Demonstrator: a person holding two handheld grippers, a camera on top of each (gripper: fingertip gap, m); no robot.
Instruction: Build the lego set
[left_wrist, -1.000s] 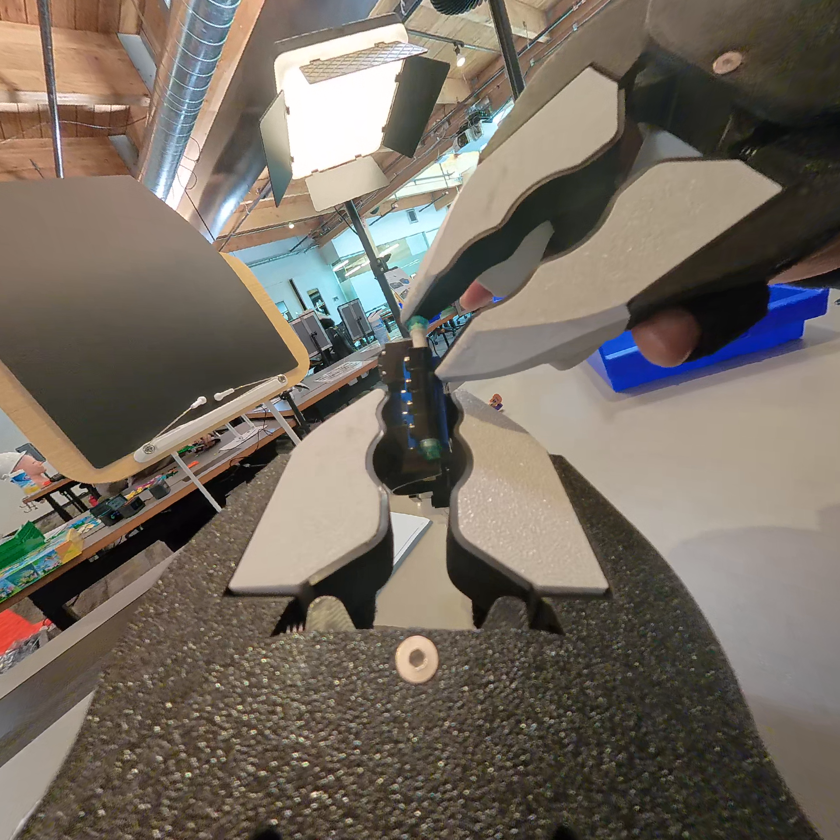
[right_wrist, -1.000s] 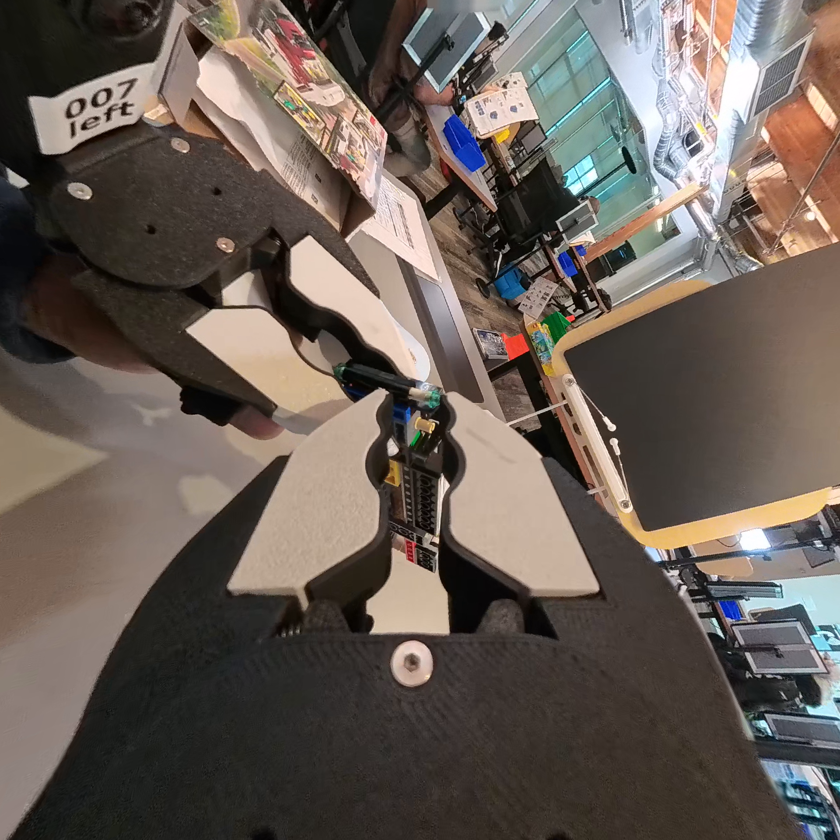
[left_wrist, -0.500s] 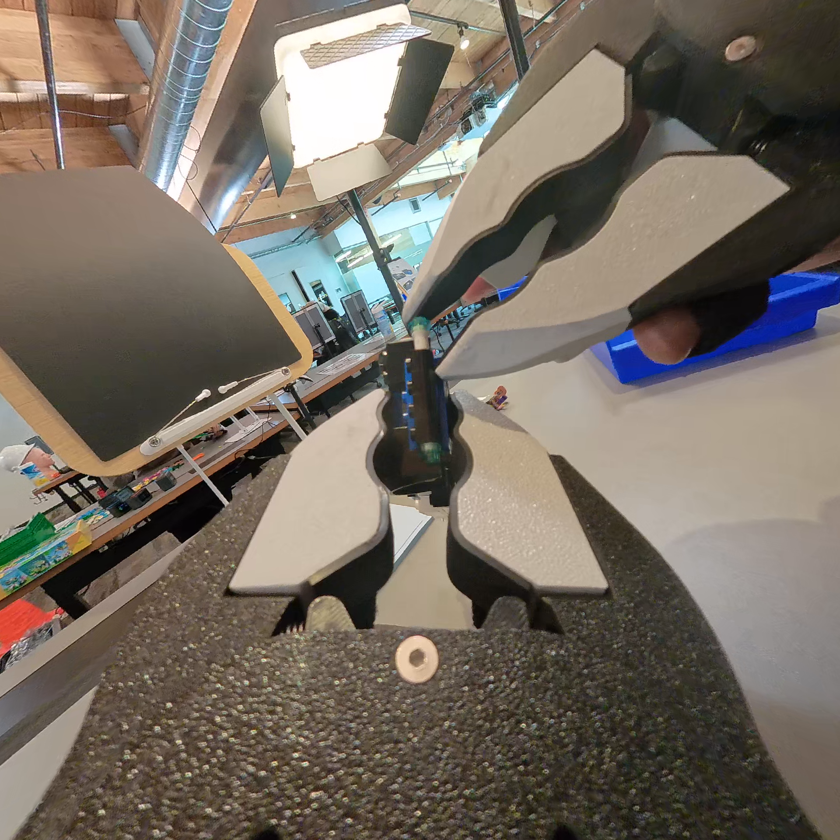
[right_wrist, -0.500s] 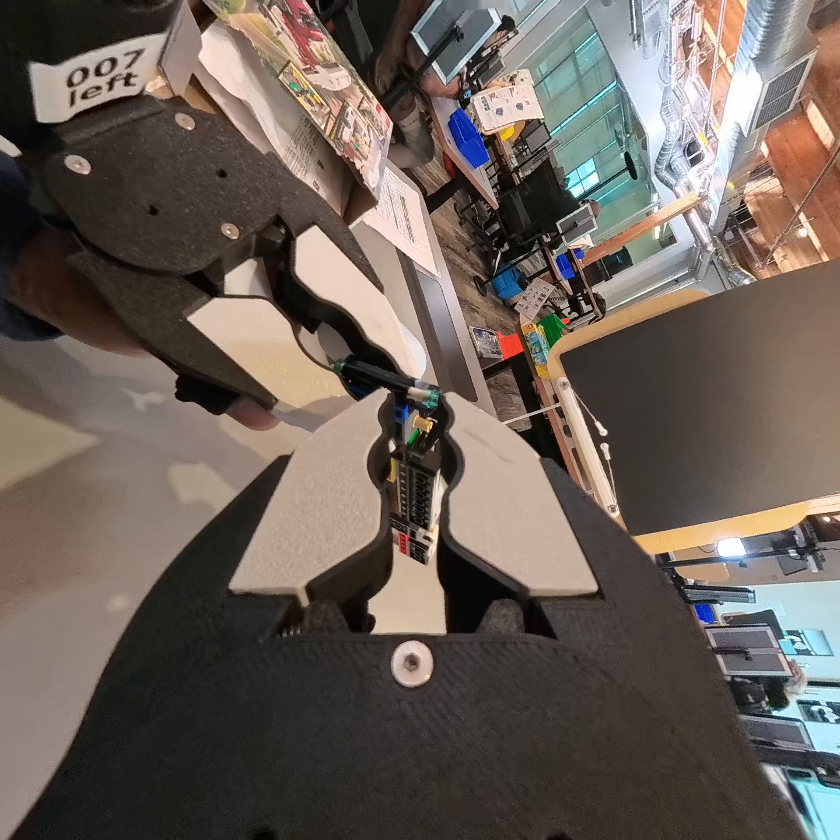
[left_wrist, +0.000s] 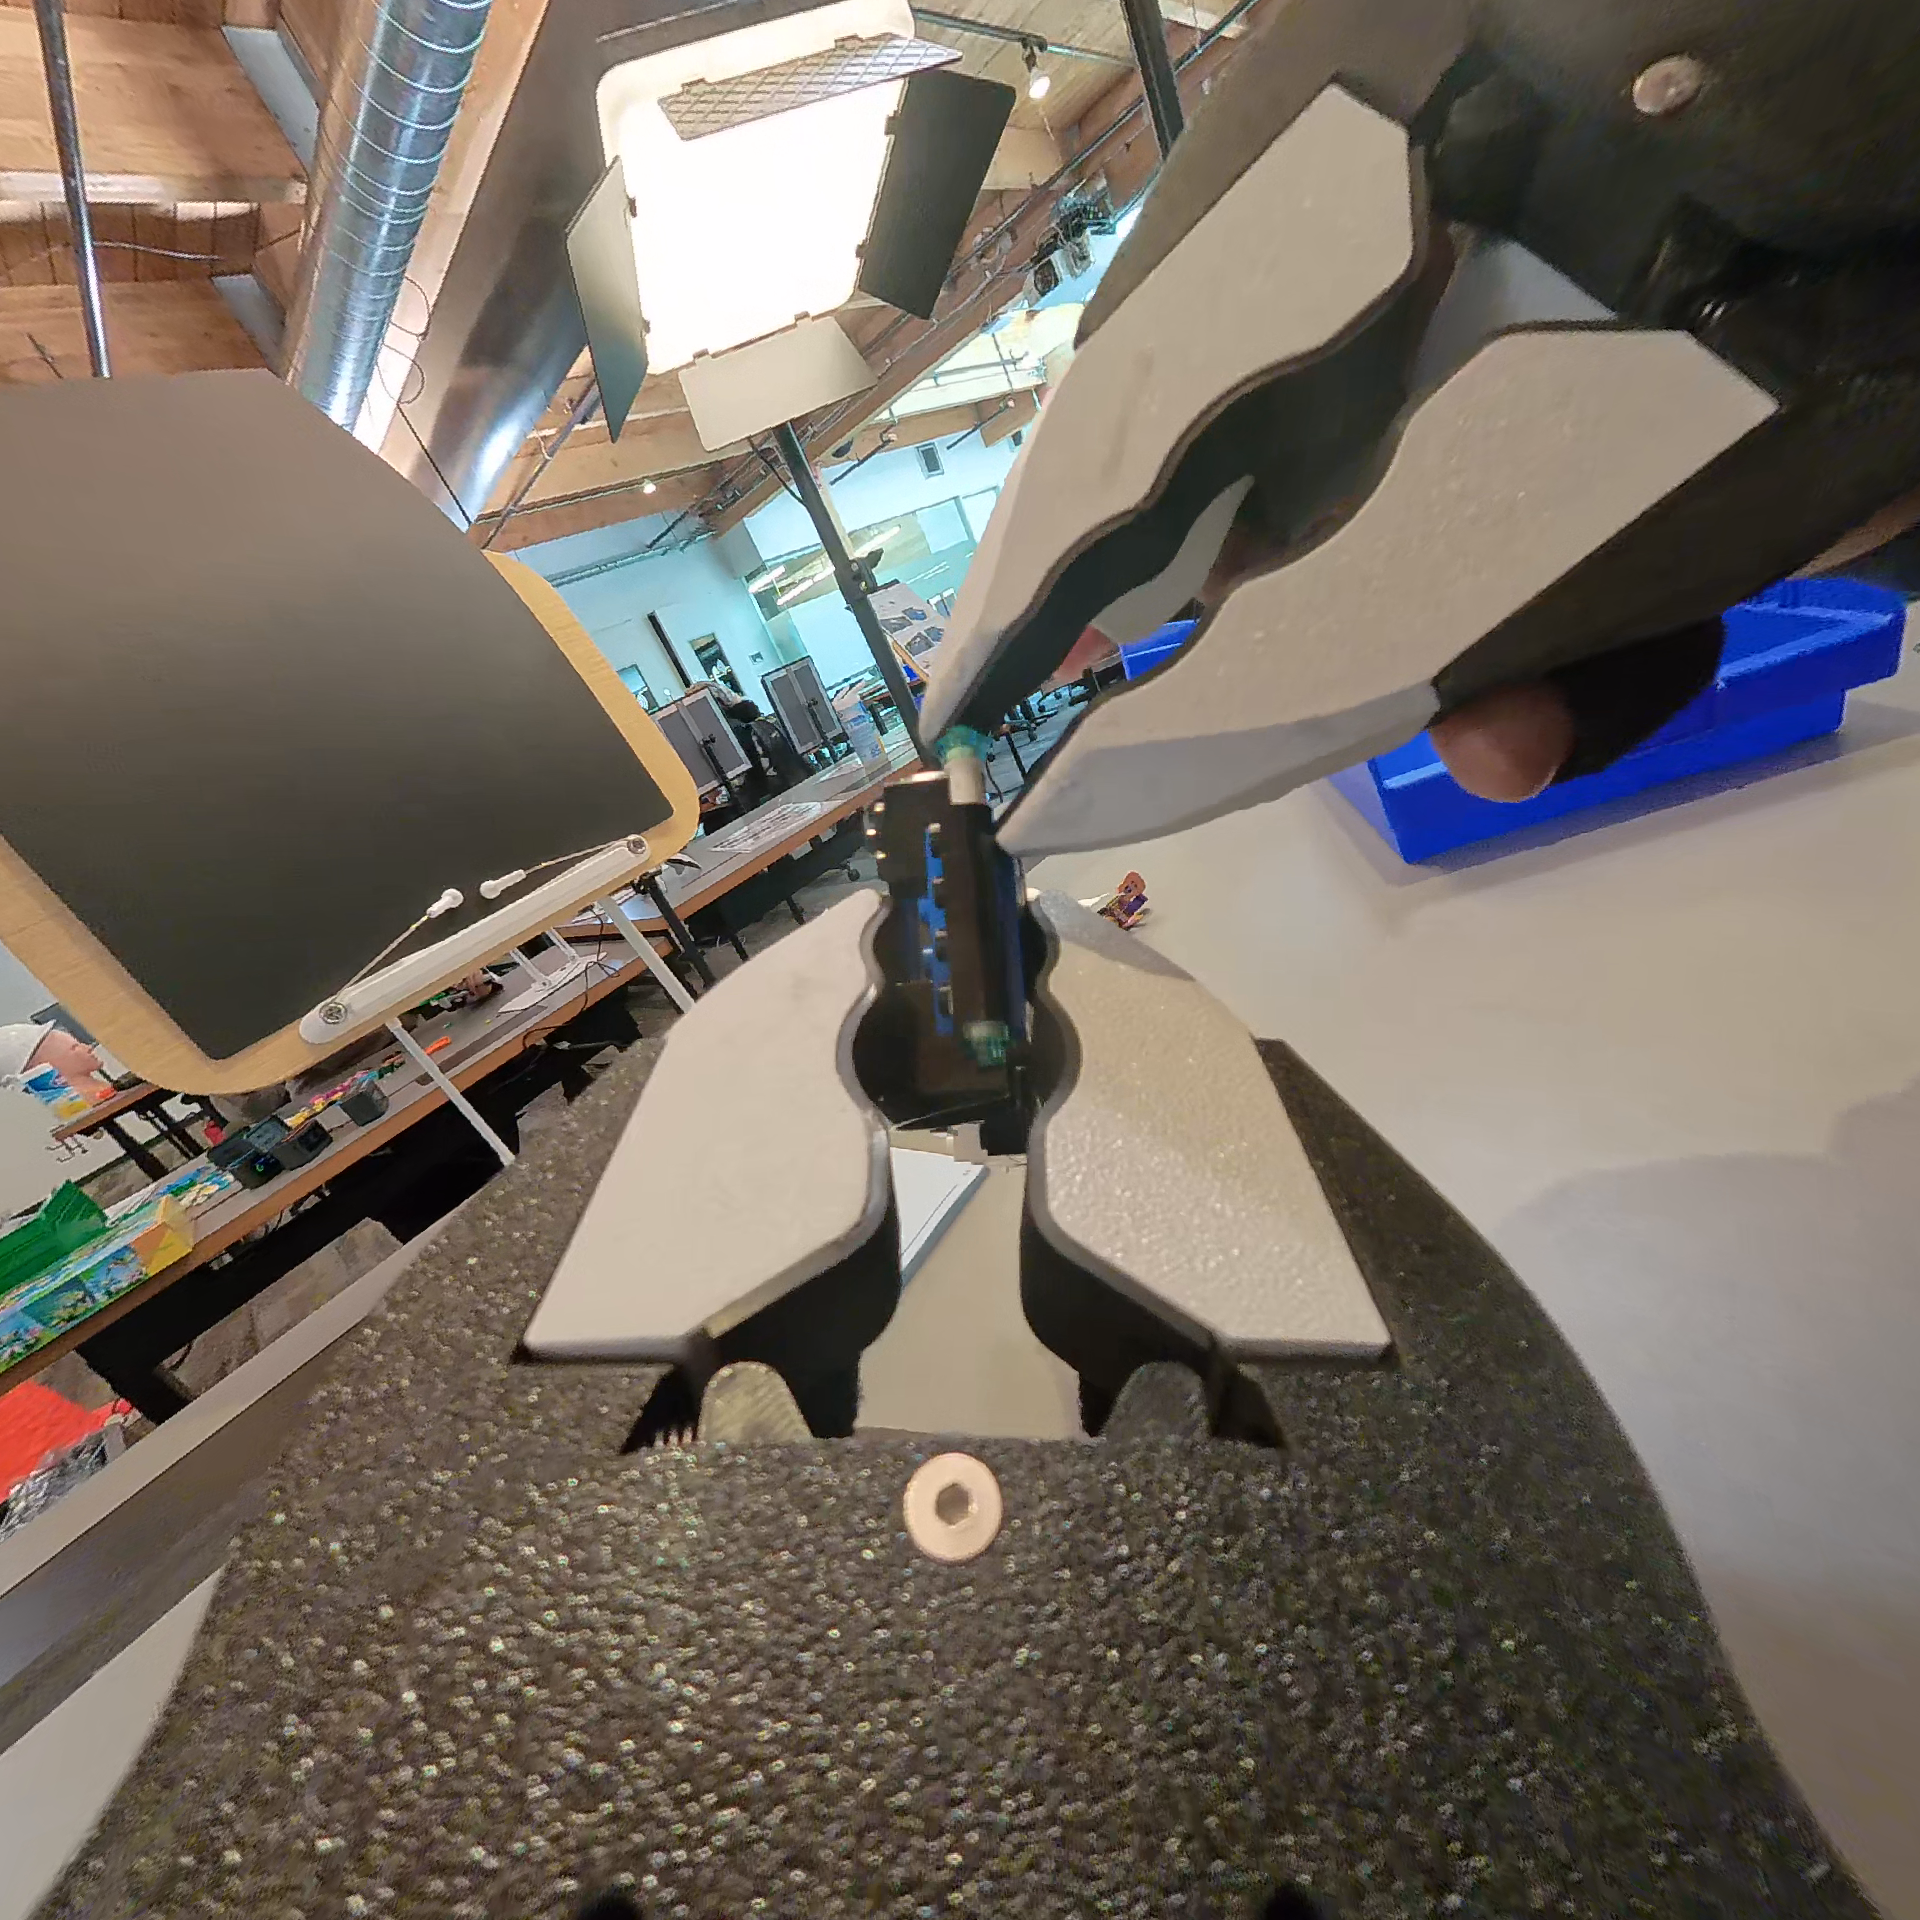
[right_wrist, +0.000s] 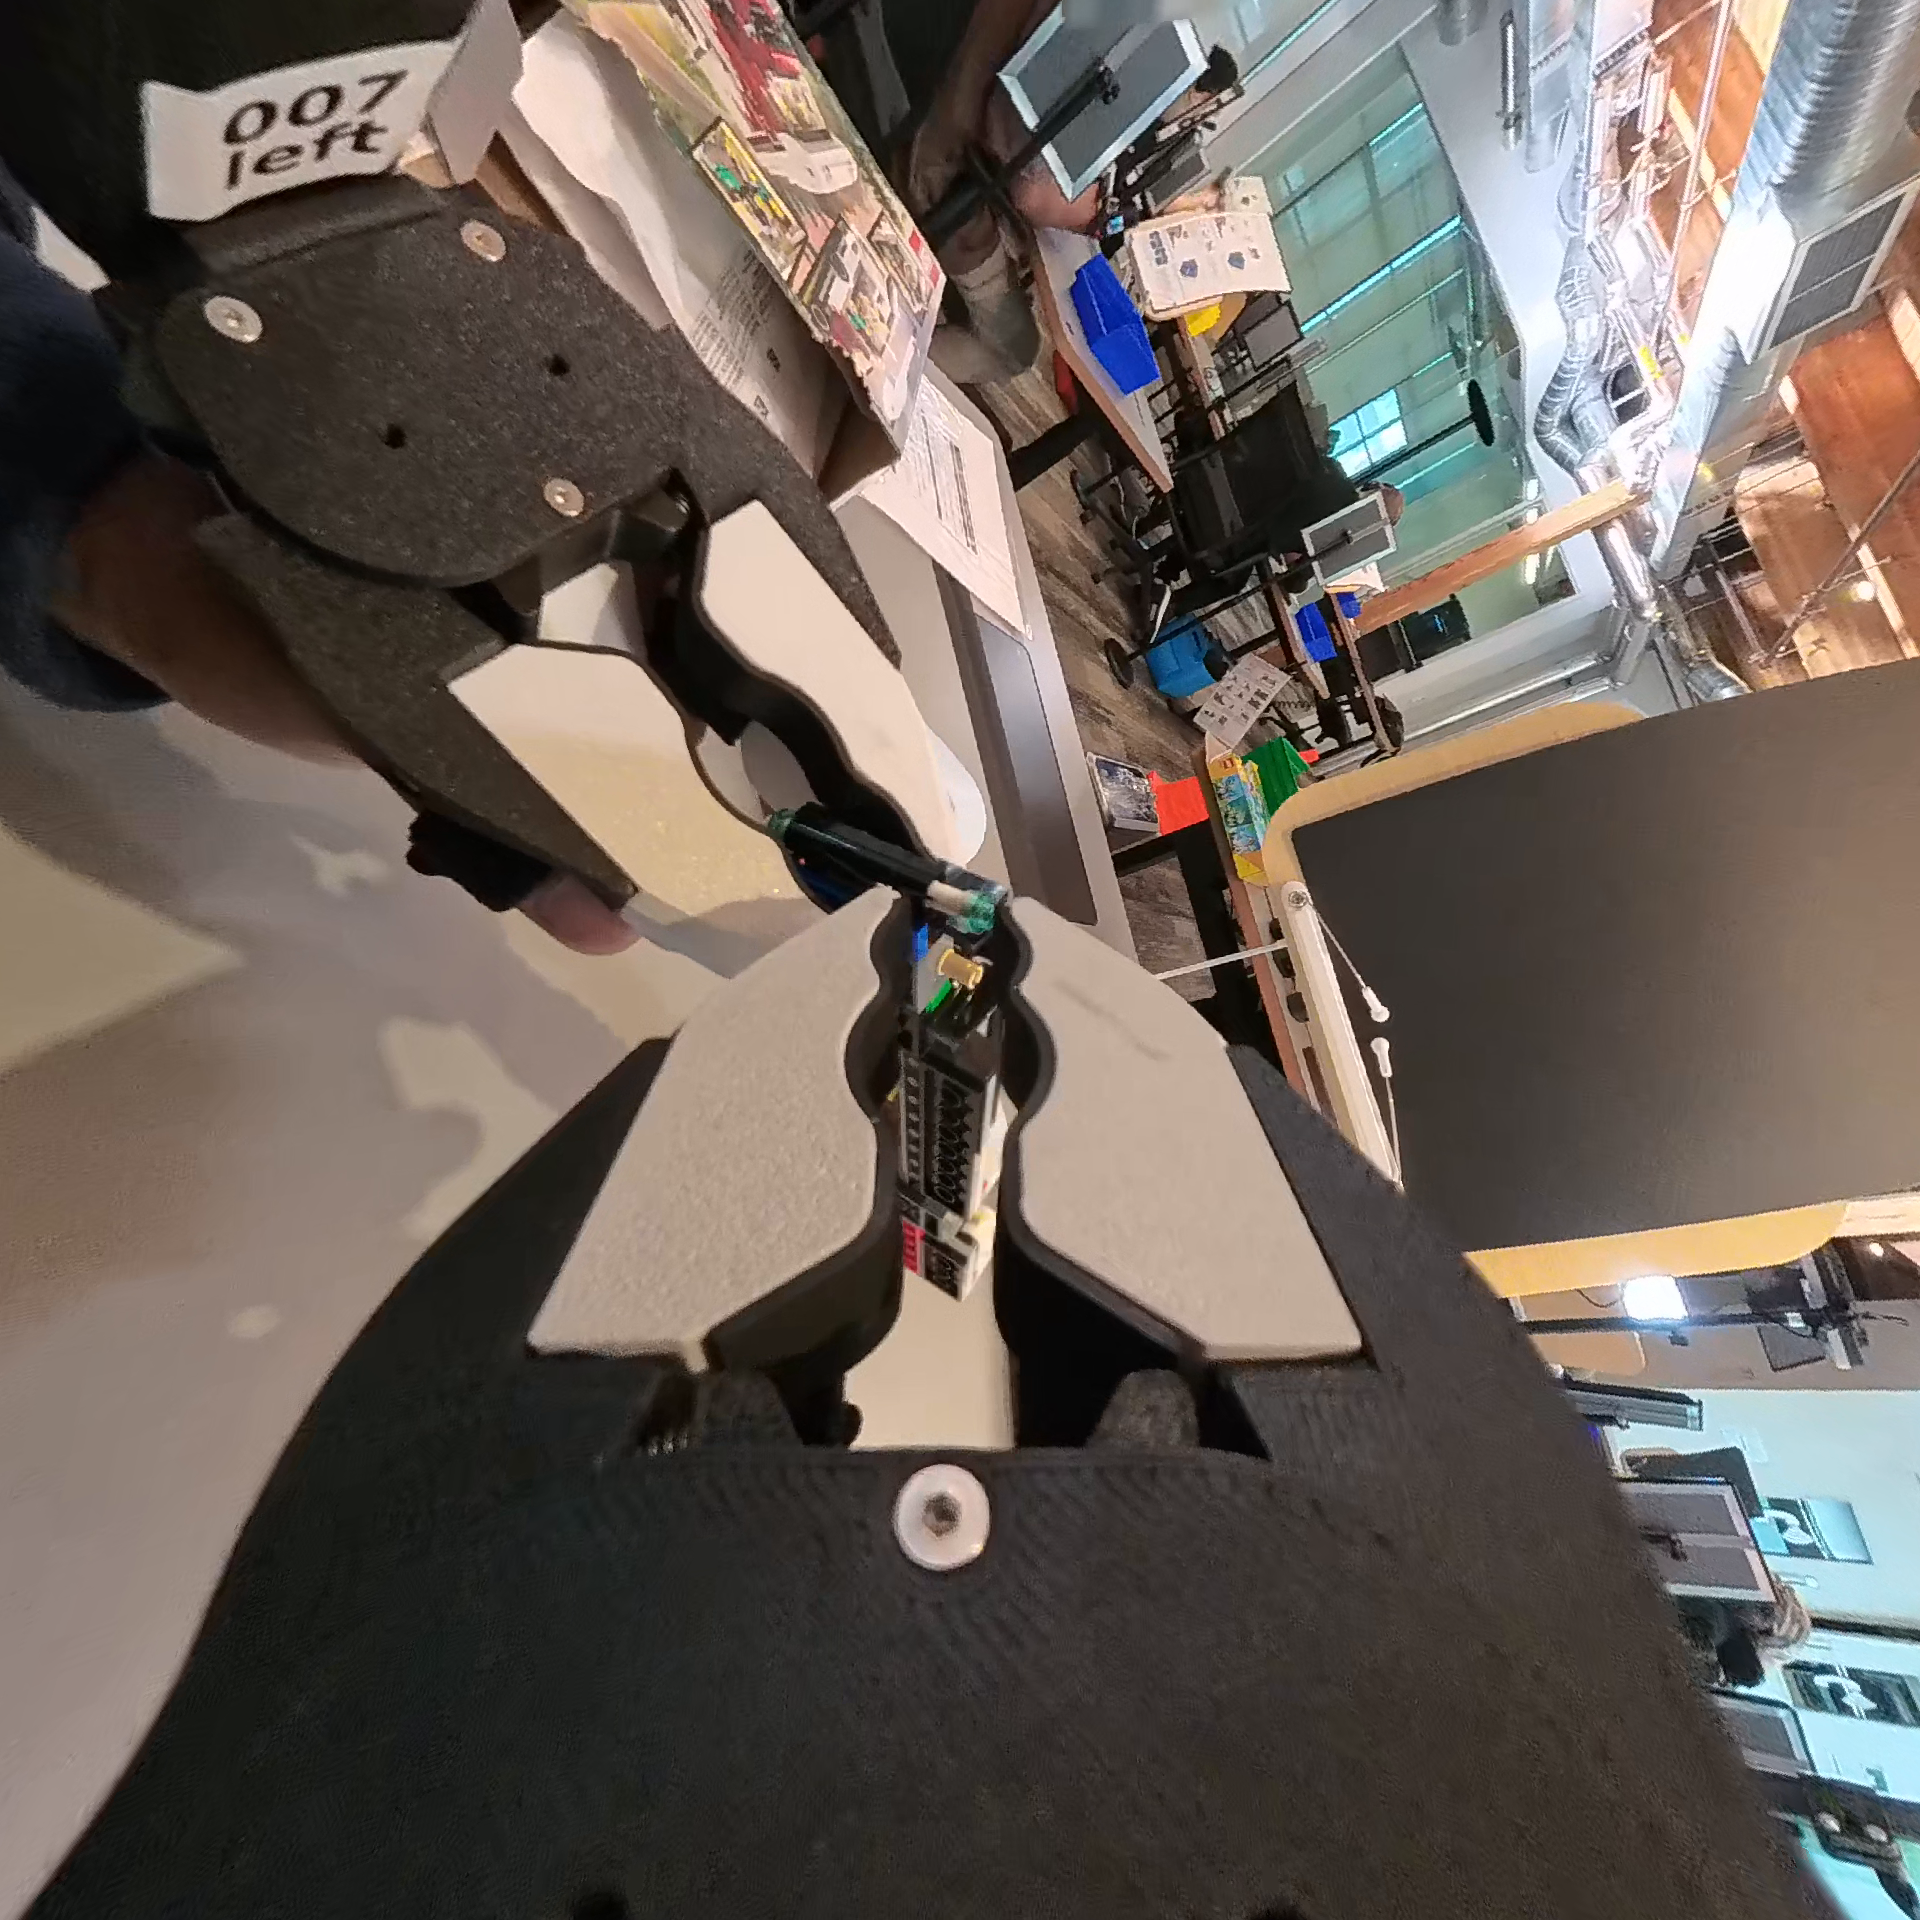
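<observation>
At frame centre, the left gripper (left_wrist: 956, 966) pinches a black-and-blue toy-brick bar (left_wrist: 951, 925) lengthwise, its white, teal-tipped end touching the right gripper (right_wrist: 951, 966), which pinches a black-and-white brick assembly (right_wrist: 945, 1143).

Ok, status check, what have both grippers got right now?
Left gripper shut on black-and-blue brick assembly. Right gripper shut on black brick assembly. Assemblies meet at teal-tipped rod. Nothing between.

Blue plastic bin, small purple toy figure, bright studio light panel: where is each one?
Blue plastic bin (left_wrist: 1621, 769), left wrist view, front wall.
Small purple toy figure (left_wrist: 1127, 902), left wrist view, body.
Bright studio light panel (left_wrist: 748, 197), left wrist view, lit face.
</observation>
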